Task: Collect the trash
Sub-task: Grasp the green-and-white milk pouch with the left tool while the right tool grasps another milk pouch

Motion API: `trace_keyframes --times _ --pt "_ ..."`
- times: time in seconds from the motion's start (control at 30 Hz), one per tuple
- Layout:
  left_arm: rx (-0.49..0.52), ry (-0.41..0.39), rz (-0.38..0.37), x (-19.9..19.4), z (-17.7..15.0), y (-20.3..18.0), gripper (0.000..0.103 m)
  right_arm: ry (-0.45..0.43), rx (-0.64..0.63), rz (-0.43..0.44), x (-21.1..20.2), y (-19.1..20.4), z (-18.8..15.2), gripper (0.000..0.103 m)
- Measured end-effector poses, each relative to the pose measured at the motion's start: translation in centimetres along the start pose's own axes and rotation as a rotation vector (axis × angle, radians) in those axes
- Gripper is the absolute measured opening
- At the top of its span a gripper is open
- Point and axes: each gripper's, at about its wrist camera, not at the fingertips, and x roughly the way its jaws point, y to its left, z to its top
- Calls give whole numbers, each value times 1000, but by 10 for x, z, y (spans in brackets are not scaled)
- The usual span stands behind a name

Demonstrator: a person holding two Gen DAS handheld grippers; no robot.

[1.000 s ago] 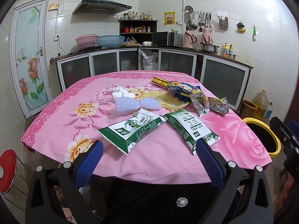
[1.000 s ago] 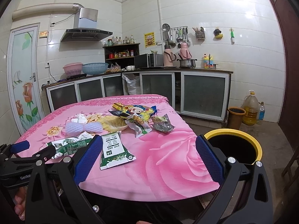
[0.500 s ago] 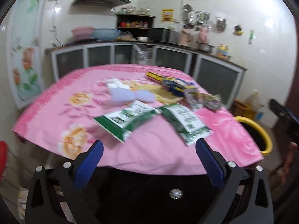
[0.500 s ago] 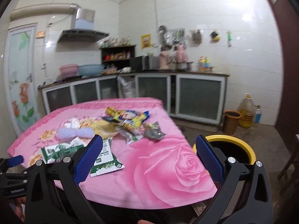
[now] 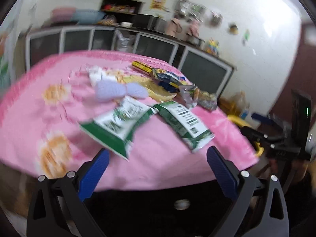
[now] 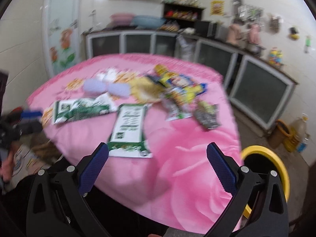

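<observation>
With both the left gripper point(image 5: 158, 164) and the right gripper point(image 6: 157, 161) spread wide and empty, the nearest green packet point(image 6: 129, 128) lay flat at the table's point(image 6: 197, 169) near edge, so pinching its near end before carrying it to the yellow-rimmed bin point(image 6: 276, 162) on the right looked wisest.

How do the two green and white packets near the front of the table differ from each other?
In the right wrist view, the left packet lies sideways across the pink tablecloth, while the right packet points lengthwise toward the camera. The left packet sits beside the purple foam net; the right packet reaches nearer the table's front edge. Both share green borders and white printed panels, and both lie flat, untouched.
</observation>
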Motion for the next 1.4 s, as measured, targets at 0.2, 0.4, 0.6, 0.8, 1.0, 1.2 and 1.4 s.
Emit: trace_keyframes --times 0.2,0.4,0.6,0.8,1.0,1.2,1.4 --pt "313 159 -40 8 45 12 95 135 -75 217 35 12 24 95" --pt "518 304 -33 42 58 15 95 244 -97 375 63 22 46 95" --pt "553 378 -101 77 70 16 95 351 -24 412 100 17 56 95" --pt "509 443 -111 110 73 27 95 428 10 393 129 17 53 95" --pt "430 511 -156 137 68 42 95 501 23 370 151 17 45 95" --pt "382 522 -182 151 67 46 94 556 28 379 169 20 41 96" --pt "380 518 -152 160 62 45 56 568 47 334 177 15 42 66"
